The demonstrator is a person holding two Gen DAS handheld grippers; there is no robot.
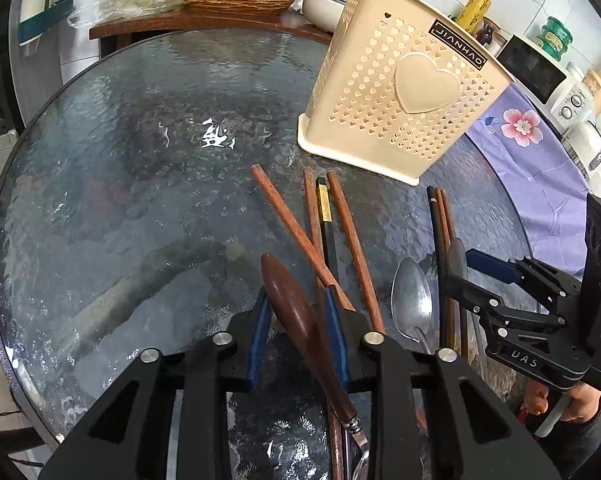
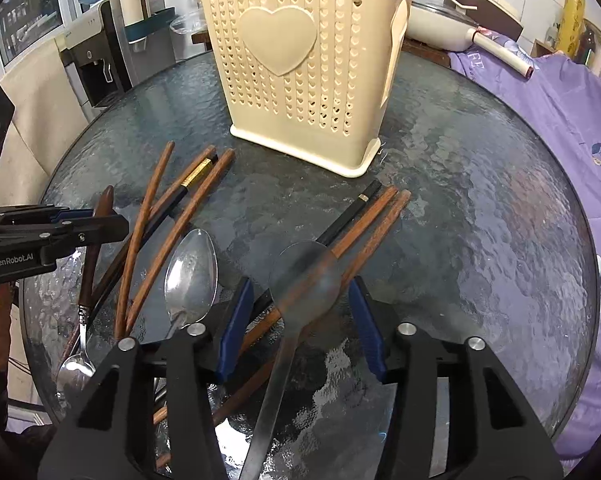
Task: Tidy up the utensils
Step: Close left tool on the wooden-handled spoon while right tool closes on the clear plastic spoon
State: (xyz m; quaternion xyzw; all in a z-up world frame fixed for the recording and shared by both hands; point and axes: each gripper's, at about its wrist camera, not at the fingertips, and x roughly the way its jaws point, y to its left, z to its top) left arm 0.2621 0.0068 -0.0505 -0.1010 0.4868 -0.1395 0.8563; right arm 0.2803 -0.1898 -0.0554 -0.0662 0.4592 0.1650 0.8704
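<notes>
Tongs first: left gripper (image 1: 298, 332) straddles a wood-handled spoon (image 1: 290, 300), pads close but contact unclear; right gripper (image 2: 300, 328) has jaws apart w/ a blurred steel spoon (image 2: 304, 276) between, not gripped. Chopsticks (image 2: 168, 216) & another metal spoon (image 2: 190, 272) lie scattered on the glass table (image 2: 480, 208), cream holder (image 2: 296, 72) upright beyond.

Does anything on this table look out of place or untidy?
Yes. The chopsticks lie loose and crossed over each other on the glass table, mixed with spoons, while the holder stands upright beside them. Nothing looks spilled or broken.
</notes>
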